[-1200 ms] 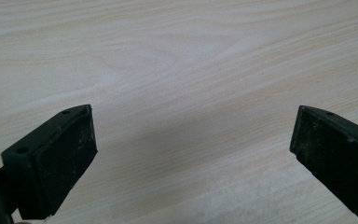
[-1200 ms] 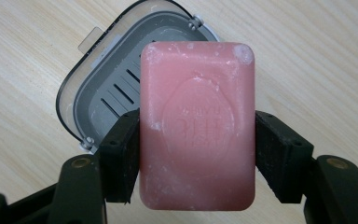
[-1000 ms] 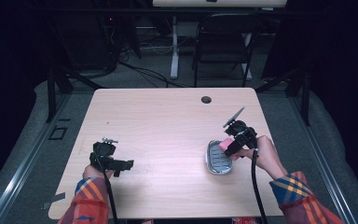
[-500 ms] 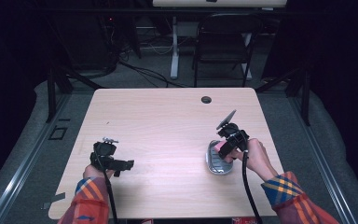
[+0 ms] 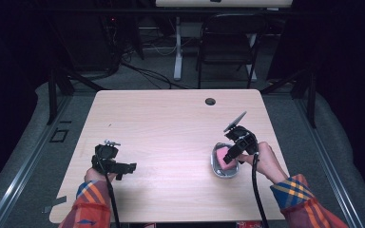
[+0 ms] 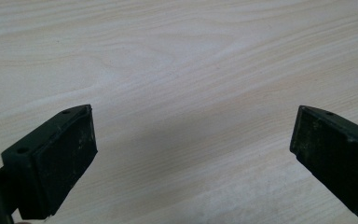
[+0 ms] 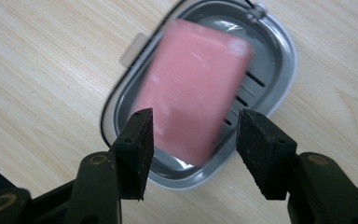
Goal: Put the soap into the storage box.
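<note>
Pink soap bar (image 7: 191, 88), smooth and rounded at the corners, blurred, propped at a slant in a grey oval soap dish (image 7: 282, 79) with drain slots and a glossy rim. Seen in the right gripper view at centre frame, long axis running from lower middle up toward the upper right, straight away from the jaws. Right gripper (image 7: 193, 135) astride the bar's near end across its short width, black matte jaws just closed further and, as far as the blur allows, clamped on the soap's two long sides. Nearer hand by far: the right one, at the lower right of the high view, over the dish. Left gripper (image 6: 191, 135) well apart at the lower left of that view, jaws wide apart, nothing between the worn rubber pads (image 6: 65, 154) but pale wood-grain table (image 6: 168, 46). Likely next: lifting the bar clear of the dish, grip kept square to the long axis against slipping.
</note>
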Motion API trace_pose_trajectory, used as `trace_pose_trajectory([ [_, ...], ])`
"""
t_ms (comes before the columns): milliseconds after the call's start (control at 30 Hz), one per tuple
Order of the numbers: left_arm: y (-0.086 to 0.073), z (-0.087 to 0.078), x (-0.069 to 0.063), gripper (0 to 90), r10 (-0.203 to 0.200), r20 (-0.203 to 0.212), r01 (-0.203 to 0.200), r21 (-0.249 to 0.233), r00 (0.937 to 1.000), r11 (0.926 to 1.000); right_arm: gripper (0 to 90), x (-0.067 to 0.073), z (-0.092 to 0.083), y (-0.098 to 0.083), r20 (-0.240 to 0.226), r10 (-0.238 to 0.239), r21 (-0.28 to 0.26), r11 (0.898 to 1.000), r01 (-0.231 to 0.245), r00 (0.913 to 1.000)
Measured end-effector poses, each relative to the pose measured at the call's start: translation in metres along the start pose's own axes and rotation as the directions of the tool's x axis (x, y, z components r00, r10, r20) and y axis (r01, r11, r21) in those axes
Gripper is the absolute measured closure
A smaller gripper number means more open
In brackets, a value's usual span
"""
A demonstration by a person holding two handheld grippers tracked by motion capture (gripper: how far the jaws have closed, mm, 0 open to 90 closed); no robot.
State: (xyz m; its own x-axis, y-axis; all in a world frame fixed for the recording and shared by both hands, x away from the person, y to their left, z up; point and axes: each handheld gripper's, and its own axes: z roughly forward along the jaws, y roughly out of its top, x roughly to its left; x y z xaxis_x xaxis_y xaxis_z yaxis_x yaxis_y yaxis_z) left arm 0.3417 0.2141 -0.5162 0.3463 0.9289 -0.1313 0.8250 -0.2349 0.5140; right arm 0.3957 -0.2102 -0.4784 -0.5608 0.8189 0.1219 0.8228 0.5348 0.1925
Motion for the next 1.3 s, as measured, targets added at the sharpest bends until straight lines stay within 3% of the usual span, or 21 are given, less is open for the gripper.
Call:
trace_pose_trajectory([
  [67,0.000,0.000,0.000,0.2,0.001,0.000,-0.001,0.000,1.0000,1.0000,46.8,0.000,-0.003,-0.002,0.003,-0.004,-0.029,1.000,0.004,1.0000],
  [200,0.000,0.000,0.000,0.3,-0.001,0.001,0.001,0.000,1.0000,1.0000,45.2,0.001,-0.011,-0.005,0.005,-0.022,-0.043,0.999,0.022,0.9997],
  [233,0.000,0.000,0.000,0.3,0.001,0.001,-0.001,0.001,1.0000,1.0000,44.3,0.000,-0.013,-0.005,0.009,-0.045,-0.030,0.999,0.045,0.9990],
  [333,0.000,0.000,0.000,0.3,-0.001,0.003,0.001,0.000,1.0000,1.0000,41.7,-0.001,-0.016,-0.008,0.018,-0.039,-0.054,0.998,0.040,0.9991],
  [700,0.000,0.000,0.000,0.3,-0.004,0.005,0.004,-0.001,1.0000,1.0000,30.6,-0.018,-0.026,-0.027,0.056,-0.084,-0.113,0.990,0.090,0.9949],
  [767,0.000,0.000,0.000,0.3,-0.003,0.005,0.003,-0.001,1.0000,1.0000,28.5,-0.024,-0.030,-0.030,0.062,-0.108,-0.098,0.989,0.114,0.9922],
  [800,0.000,-0.001,0.000,0.2,-0.003,0.005,0.003,-0.002,1.0000,1.0000,27.1,-0.023,-0.027,-0.033,0.059,-0.076,-0.144,0.986,0.084,0.9954],
  [833,0.000,-0.001,0.000,0.3,-0.003,0.005,0.003,-0.001,1.0000,1.0000,26.0,-0.025,-0.030,-0.034,0.075,-0.094,-0.119,0.988,0.103,0.9927],
  [933,-0.001,0.000,0.000,0.3,-0.005,0.004,0.005,-0.006,1.0000,1.0000,21.6,-0.028,-0.029,-0.038,0.080,-0.092,-0.144,0.984,0.103,0.9926],
  [1000,-0.001,0.000,0.000,0.3,-0.005,0.004,0.005,-0.006,1.0000,1.0000,17.7,-0.030,-0.030,-0.038,0.102,-0.113,-0.125,0.984,0.125,0.9884],
  [1067,-0.001,-0.001,0.000,0.3,-0.004,0.003,0.004,-0.005,1.0000,1.0000,14.5,-0.030,-0.028,-0.040,0.089,-0.108,-0.149,0.981,0.121,0.9901],
  [1200,-0.001,-0.001,0.000,0.2,-0.004,0.002,0.004,-0.005,1.0000,1.0000,11.2,-0.032,-0.027,-0.044,0.116,-0.113,-0.153,0.980,0.130,0.9868],
  [1300,-0.001,-0.001,0.000,0.2,-0.004,0.002,0.004,-0.004,1.0000,1.0000,7.9,-0.034,-0.027,-0.047,0.107,-0.106,-0.161,0.979,0.122,0.9886],
])
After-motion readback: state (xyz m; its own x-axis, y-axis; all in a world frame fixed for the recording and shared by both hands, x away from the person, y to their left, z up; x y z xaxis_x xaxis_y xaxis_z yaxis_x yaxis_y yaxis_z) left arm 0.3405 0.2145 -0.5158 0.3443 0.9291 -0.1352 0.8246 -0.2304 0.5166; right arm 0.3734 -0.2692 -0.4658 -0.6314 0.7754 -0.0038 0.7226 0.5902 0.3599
